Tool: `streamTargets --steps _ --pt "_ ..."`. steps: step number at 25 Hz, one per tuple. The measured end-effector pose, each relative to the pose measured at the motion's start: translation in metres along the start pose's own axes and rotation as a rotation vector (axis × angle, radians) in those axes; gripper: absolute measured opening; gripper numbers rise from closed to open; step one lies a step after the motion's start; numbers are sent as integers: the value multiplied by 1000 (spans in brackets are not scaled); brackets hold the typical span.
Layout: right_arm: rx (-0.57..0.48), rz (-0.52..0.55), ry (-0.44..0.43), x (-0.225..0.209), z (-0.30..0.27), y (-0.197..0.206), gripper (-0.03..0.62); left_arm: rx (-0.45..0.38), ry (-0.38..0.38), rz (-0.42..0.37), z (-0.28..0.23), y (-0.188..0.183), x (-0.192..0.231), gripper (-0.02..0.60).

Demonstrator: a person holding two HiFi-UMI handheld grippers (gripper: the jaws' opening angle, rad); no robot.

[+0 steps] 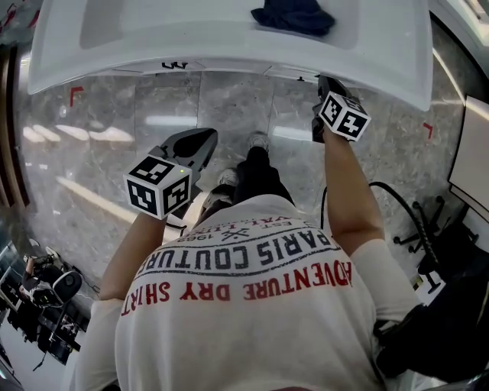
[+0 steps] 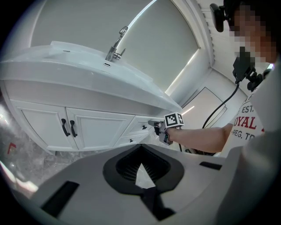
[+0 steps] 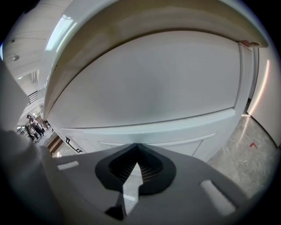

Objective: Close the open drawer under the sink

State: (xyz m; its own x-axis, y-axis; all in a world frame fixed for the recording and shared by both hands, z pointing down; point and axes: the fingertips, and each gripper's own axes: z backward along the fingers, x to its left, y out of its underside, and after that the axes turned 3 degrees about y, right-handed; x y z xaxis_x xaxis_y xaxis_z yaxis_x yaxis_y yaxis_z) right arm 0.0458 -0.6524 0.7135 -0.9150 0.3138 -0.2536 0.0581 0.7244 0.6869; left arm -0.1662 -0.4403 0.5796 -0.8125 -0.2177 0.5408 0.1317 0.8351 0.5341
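In the left gripper view the white vanity (image 2: 44,125) stands under the sink, with two drawers to the right of its doors. The upper drawer (image 2: 139,125) has a small black knob. My right gripper (image 2: 156,127) is at that drawer's front, tips against it or very near; its marker cube (image 2: 174,119) faces the camera. Whether the drawer is flush I cannot tell. The right gripper view is filled by the white drawer front (image 3: 175,128), with the right gripper (image 3: 136,146) shut and empty. My left gripper (image 2: 140,147) hangs back, shut and empty, also seen as the left gripper (image 1: 192,147) overhead.
The sink counter (image 1: 229,53) overhangs the drawers, with a dark cloth (image 1: 294,15) in the basin. A faucet (image 2: 115,46) rises above. Two cabinet doors with black handles (image 2: 68,128) sit left of the drawers. Marble floor (image 1: 229,107) carries red corner marks (image 1: 75,94). Cables (image 1: 405,214) trail at right.
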Motion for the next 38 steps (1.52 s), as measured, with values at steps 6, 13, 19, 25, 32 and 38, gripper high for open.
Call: streamTargets --steps 6,13,19,25,32,38 --pt "18 35 -1 0 -4 -2 2 3 -13 -10 6 1 4 0" --pt "56 48 -40 8 12 2 2 -14 6 -39 15 0 -14 0" --pt "27 40 -176 71 89 5 0 -40 52 -93 37 0 -44 0" --pt "59 97 -376 171 210 29 2 -82 126 -209 80 8 -92 0" --pt "-33 169 -437 249 346 57 2 -140 192 -308 142 37 -142 0" --pt "-77 219 -441 271 419 77 0 -133 222 -354 185 71 -186 0"
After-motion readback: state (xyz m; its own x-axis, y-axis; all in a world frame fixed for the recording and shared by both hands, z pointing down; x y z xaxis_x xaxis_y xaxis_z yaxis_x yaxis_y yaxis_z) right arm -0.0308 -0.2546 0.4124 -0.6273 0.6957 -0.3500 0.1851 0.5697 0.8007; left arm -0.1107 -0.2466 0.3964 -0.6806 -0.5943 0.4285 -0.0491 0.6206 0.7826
